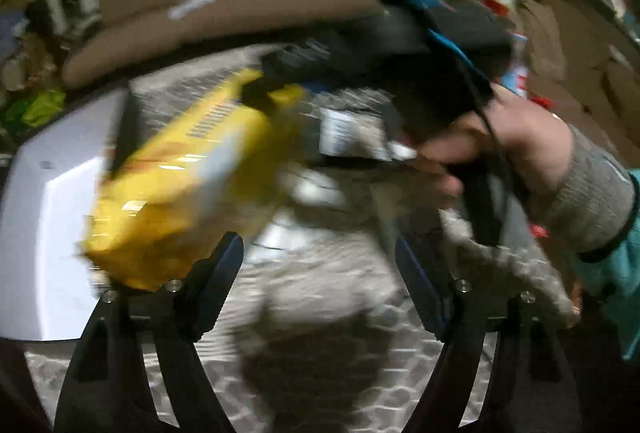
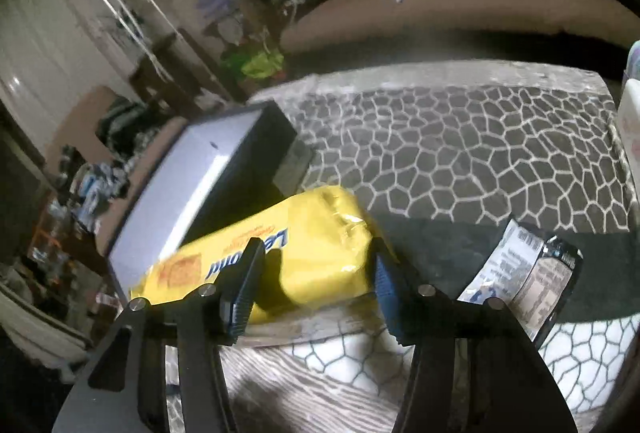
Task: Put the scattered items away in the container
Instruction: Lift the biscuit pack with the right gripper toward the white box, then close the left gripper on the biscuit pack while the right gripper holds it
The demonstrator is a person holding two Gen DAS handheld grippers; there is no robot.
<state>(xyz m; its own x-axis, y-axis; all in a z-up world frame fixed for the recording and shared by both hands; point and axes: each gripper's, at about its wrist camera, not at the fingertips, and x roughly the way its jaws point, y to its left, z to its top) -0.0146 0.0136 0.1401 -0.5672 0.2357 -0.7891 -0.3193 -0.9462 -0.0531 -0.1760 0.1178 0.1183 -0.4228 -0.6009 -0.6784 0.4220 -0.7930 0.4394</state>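
Observation:
A yellow snack packet (image 2: 280,257) sits between the fingers of my right gripper (image 2: 316,273), whose jaws close in on its sides next to the white box container (image 2: 192,185). In the blurred left wrist view the same packet (image 1: 176,185) hangs from the right gripper (image 1: 272,89) beside the white box (image 1: 52,217). My left gripper (image 1: 320,273) is open and empty over the patterned rug. A dark and white snack packet (image 2: 528,273) lies on the rug to the right.
A grey rug with a cell pattern (image 2: 460,153) covers the floor. A brown sofa (image 2: 440,5) stands behind it. Clutter and a white rack (image 2: 120,5) line the left wall. Cardboard boxes (image 1: 560,33) stand at the right.

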